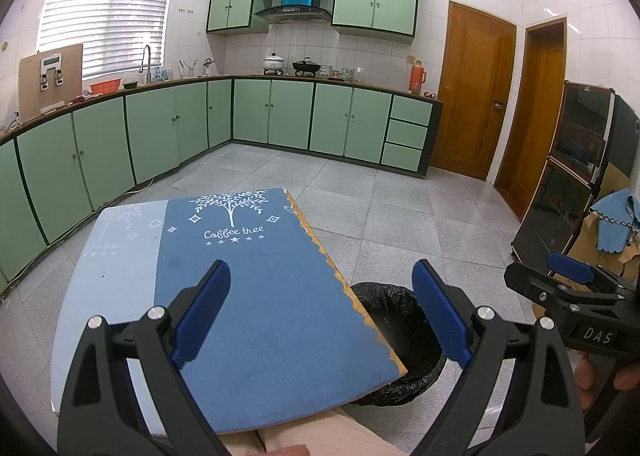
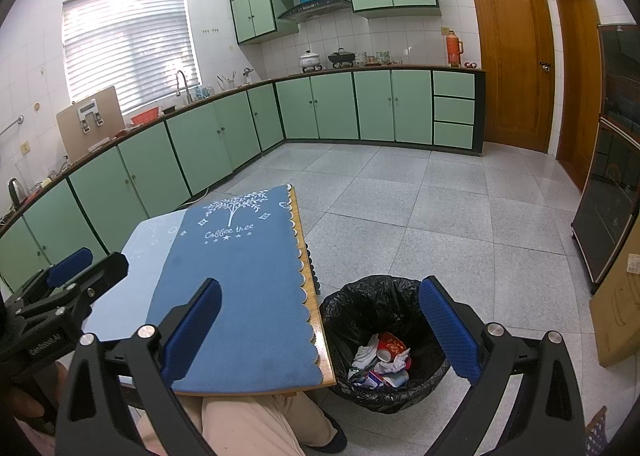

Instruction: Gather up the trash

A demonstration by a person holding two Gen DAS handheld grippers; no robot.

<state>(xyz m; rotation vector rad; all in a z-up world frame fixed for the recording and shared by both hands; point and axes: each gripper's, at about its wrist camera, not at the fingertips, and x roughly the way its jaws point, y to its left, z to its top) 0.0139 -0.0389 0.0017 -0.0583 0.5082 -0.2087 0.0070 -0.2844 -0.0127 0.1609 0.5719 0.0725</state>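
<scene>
A black-bagged trash bin [image 2: 384, 340] stands on the floor at the table's right edge; it also shows partly in the left wrist view [image 1: 400, 336]. Inside lies crumpled trash [image 2: 384, 360]: white paper, a red-and-white cup, wrappers. My right gripper [image 2: 320, 324] hangs open above the table corner and the bin, with nothing between its fingers. My left gripper [image 1: 320, 312] is open too, empty, over the blue "Coffee tree" cloth [image 1: 256, 288] on the table. Each gripper shows at the edge of the other's view: the right one [image 1: 568, 280] and the left one [image 2: 68, 276].
The wooden table [image 2: 326, 360] sits low, with a person's beige-trousered knee [image 2: 256, 424] under its near edge. Green cabinets [image 1: 160, 136] run along the left and back walls. A dark glass cabinet [image 1: 568, 176] and cardboard boxes [image 2: 616, 316] stand at the right. Grey tiled floor [image 2: 440, 216] lies beyond.
</scene>
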